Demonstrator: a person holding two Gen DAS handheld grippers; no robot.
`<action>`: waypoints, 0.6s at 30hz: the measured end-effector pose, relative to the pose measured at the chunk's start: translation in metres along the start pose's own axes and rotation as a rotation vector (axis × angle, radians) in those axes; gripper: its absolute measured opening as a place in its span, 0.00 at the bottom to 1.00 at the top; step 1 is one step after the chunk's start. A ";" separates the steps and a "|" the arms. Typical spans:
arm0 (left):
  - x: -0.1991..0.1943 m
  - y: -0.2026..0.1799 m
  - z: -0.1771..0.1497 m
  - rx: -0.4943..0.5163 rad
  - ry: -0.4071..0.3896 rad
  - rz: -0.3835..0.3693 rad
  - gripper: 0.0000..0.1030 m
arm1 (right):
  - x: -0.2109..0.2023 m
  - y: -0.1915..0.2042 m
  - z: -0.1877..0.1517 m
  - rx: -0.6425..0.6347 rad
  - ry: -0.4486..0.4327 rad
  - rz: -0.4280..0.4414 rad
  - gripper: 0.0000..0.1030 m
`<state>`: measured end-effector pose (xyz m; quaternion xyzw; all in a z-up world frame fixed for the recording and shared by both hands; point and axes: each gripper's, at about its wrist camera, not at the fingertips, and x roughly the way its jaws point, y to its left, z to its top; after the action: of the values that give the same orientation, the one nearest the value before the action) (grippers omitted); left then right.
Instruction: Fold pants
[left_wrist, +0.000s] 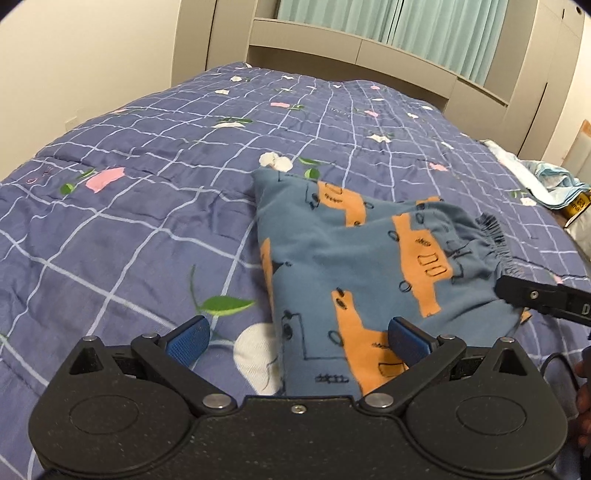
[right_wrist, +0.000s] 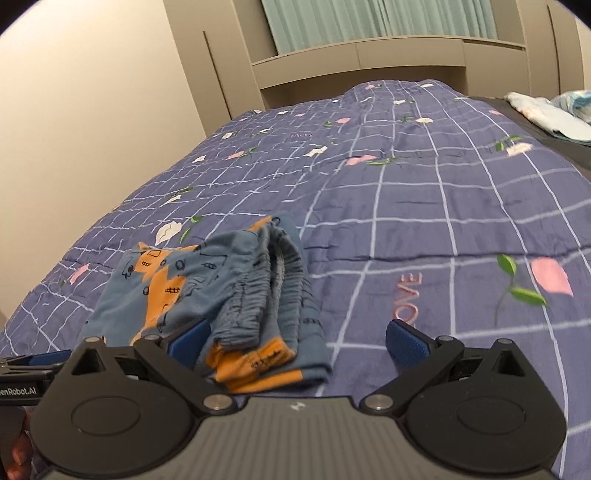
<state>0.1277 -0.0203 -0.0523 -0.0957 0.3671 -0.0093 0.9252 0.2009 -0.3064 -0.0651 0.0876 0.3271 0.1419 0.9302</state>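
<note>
purple quilt (left_wrist: 147, 229), folded pants (left_wrist: 354, 266) bunched; both tongs (left_wrist: 299, 341) (right_wrist: 295, 341) released, empty.

Checked quilt (left_wrist: 147, 221), headboard (left_wrist: 351, 55), curtains (left_wrist: 406, 22)

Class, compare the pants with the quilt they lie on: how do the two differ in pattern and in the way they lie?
The pants show orange patches with black doodles; the quilt shows a white grid with flowers. The pants lie folded in layers; the quilt lies spread out. Both are bluish cloth.
</note>
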 end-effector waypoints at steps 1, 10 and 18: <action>-0.001 0.000 -0.001 0.000 -0.001 0.002 0.99 | -0.001 0.000 -0.002 0.004 -0.004 -0.001 1.00; -0.006 0.003 -0.009 0.010 -0.025 0.007 0.99 | -0.004 0.000 -0.012 0.009 -0.033 -0.012 1.00; -0.010 0.010 -0.001 -0.052 -0.032 -0.046 0.99 | -0.005 -0.003 -0.013 0.023 -0.038 0.003 1.00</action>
<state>0.1194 -0.0103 -0.0481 -0.1285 0.3500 -0.0194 0.9277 0.1898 -0.3101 -0.0729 0.1014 0.3109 0.1378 0.9349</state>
